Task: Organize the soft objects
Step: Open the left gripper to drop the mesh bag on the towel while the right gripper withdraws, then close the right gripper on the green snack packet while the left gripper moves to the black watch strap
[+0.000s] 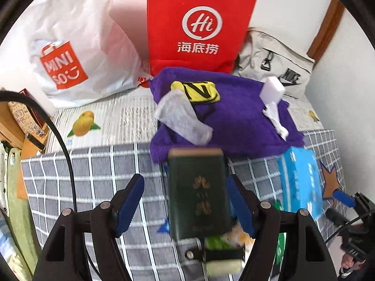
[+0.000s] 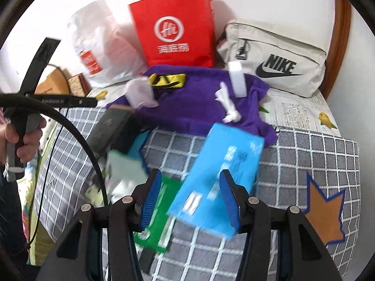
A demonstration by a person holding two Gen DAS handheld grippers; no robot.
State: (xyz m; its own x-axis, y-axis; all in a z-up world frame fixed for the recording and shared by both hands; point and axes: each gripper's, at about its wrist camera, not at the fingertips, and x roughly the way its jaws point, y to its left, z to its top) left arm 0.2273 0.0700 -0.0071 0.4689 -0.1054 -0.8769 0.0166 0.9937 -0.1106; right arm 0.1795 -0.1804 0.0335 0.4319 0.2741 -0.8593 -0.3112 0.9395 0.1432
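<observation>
Gripping a dark green box (image 1: 199,192) between left gripper (image 1: 185,201) fingers at lower centre, right gripper (image 2: 191,199) clamping blue packet (image 2: 218,175), purple towel (image 1: 234,121) mid-frame.

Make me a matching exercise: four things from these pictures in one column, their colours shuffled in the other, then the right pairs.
Things:
1. Towel
2. Hi bag
3. Nike bag
4. Sock

Colours:
A. Red
B. Grey
C. Purple
D. Beige

Pairs: 1-C, 2-A, 3-D, 4-B
</observation>
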